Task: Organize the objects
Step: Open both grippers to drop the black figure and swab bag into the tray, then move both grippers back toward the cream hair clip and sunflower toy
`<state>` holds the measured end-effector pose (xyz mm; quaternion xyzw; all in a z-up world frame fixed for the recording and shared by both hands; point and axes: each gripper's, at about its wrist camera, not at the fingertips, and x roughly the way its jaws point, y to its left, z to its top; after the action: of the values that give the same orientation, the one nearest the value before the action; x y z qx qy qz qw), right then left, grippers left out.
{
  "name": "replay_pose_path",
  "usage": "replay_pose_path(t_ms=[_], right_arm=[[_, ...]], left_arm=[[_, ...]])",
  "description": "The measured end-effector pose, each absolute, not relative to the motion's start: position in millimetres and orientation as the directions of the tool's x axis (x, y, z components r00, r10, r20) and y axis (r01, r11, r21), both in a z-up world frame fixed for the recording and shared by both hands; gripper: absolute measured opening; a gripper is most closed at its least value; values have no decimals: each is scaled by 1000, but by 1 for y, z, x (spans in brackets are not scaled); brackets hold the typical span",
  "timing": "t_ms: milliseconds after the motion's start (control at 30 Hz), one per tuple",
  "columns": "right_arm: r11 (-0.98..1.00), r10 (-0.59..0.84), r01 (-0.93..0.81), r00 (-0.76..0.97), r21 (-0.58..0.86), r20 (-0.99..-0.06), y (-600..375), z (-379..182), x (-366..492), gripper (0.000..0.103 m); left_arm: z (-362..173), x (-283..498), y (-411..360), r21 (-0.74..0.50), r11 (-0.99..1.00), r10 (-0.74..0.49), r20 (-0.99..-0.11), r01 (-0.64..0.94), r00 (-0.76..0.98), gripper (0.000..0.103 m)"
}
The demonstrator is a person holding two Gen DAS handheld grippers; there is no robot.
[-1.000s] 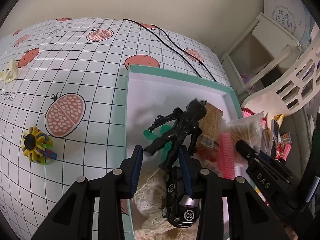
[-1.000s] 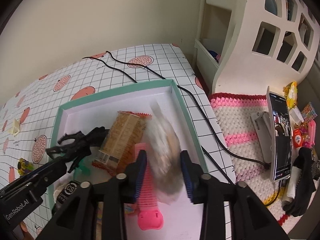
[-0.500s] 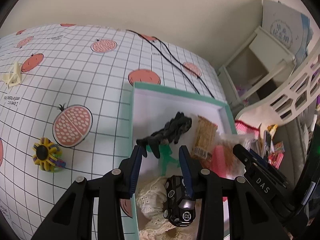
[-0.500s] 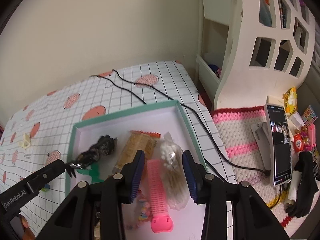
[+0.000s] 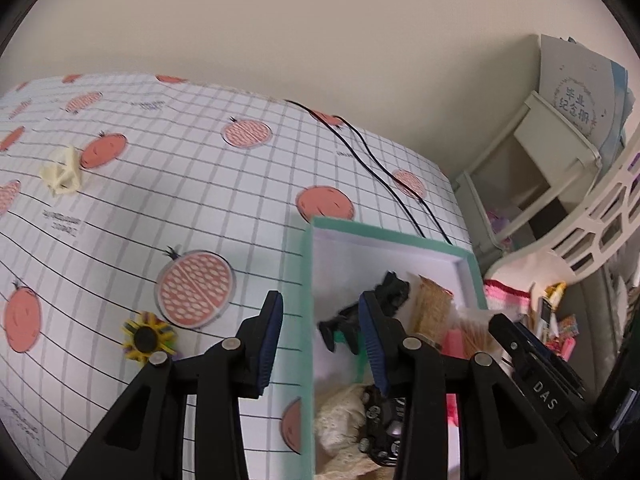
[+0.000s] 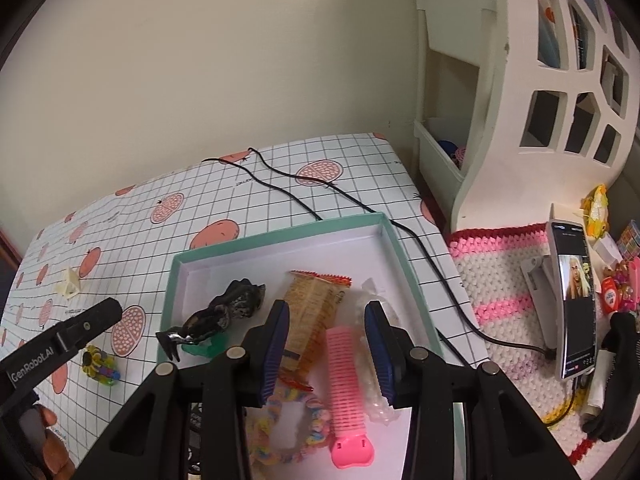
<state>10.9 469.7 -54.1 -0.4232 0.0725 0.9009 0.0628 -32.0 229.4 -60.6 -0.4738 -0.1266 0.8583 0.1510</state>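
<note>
Figure (image 6: 224, 314), snack packet (image 6: 312, 316), comb (image 6: 346, 380) – inside box (image 6: 408, 280), flower toy (image 6: 98, 364) left outside

Soft, even indoor light fills both views, moderately bright, with no glare. Shadows are faint: a pale one lies inside the mint-green shallow cardboard box (image 6: 404, 252) along its left wall. Fisheye distortion bows the grid-patterned fruit-print cloth on the bench (image 5: 168, 200), and dark vignetting rims each frame. The left wrist view is slightly motion-blurred; the right is sharper.

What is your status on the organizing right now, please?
Left gripper open, empty, above the box's left edge. Right gripper open, over the teal box. Sunflower toy and cream clip out on the table. Nothing blocking.
</note>
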Motion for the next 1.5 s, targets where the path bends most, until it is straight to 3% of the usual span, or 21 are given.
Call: replay_pose_path(t_ms=[100,400,467,500,633,700,800,900,1000,1500], right_arm=[[-983,53,-170,-634,72,-771,466,-55,10,62],[-985,59,-161,-630,56,-774,459,-59,8,71],[-984,59,-166,-629,60,-775,458,-60,8,76],[-984,58,-167,-629,62,-775,458,-60,8,77],[-984,60,-170,-628,61,-776,457,-61,7,79],[-984,59,-170,-628,63,-776,457,-61,7,84],[-983,57,-172,-627,67,-777,457,-63,6,100],[-982,57,-178,-625,70,-778,457,-64,5,100],[-980,52,-182,-623,80,-780,456,-65,4,101],[-982,48,-172,-623,77,-781,448,-66,3,101]], left_arm=[[-59,-33,226,-330,-935,345,-776,-126,-527,49],[-64,-37,220,-245,-964,259,-807,-99,-531,51],[-65,-38,217,-234,-968,247,-810,-92,-532,61],[-65,-39,215,-232,-969,242,-810,-86,-534,72],[-65,-43,204,-223,-973,218,-812,-59,-541,75],[-66,-44,200,-214,-976,206,-814,-48,-543,76],[-68,-47,194,-199,-980,184,-821,-32,-541,76],[-71,-48,189,-187,-982,162,-828,-8,-536,76],[-75,-49,185,-182,-983,149,-835,11,-529,95],[-76,-52,175,-131,-991,95,-833,28,-545,97]])
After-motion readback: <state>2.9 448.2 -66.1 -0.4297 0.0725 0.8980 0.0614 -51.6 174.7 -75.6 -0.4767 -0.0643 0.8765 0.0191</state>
